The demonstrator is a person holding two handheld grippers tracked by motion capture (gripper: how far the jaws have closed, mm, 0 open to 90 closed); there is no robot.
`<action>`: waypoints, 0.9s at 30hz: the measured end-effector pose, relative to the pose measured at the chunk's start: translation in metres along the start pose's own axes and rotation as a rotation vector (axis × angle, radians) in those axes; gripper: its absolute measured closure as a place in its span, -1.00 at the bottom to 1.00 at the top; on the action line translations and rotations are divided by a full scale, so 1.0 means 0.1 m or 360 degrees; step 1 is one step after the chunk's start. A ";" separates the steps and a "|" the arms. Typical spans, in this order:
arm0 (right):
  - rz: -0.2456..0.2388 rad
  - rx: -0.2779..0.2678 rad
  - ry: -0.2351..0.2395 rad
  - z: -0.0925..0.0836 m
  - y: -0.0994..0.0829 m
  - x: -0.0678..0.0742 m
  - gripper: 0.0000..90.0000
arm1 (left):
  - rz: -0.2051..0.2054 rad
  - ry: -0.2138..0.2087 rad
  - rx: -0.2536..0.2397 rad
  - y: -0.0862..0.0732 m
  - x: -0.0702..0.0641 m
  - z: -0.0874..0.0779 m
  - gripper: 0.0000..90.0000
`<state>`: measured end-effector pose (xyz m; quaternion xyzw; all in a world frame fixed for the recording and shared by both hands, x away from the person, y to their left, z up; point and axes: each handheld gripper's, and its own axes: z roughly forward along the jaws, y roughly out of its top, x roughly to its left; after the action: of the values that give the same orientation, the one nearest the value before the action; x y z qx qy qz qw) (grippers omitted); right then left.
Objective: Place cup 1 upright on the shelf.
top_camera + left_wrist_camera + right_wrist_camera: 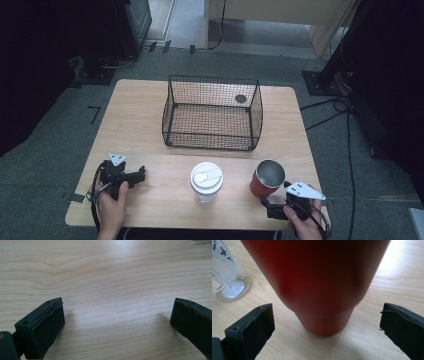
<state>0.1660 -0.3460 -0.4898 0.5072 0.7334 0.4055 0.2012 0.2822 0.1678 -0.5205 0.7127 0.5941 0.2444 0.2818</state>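
Observation:
A red tumbler with a steel inside stands upright at the table's front right. In the right gripper view the red tumbler looms close ahead, and my right gripper is open, its jaws short of the base on either side. Seen from above, the right gripper sits just in front of the tumbler, held by a hand. A clear plastic cup with a white lid stands at front centre; its base shows left of the tumbler. My left gripper rests at front left, open over bare wood.
A black wire basket stands empty on the far middle of the wooden table, with a dark round spot seen through its mesh. Cables and stand bases lie on the grey floor around the table.

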 end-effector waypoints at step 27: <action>0.0071 -0.0151 -0.0009 0.09 0.18 0.13 -1.00 | 0.0002 -0.0002 0.0000 0.00 0.00 0.00 -1.00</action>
<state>0.1778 -0.3279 -0.4788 0.5144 0.7012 0.4428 0.2180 0.2822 0.1678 -0.5205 0.7131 0.5936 0.2443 0.2820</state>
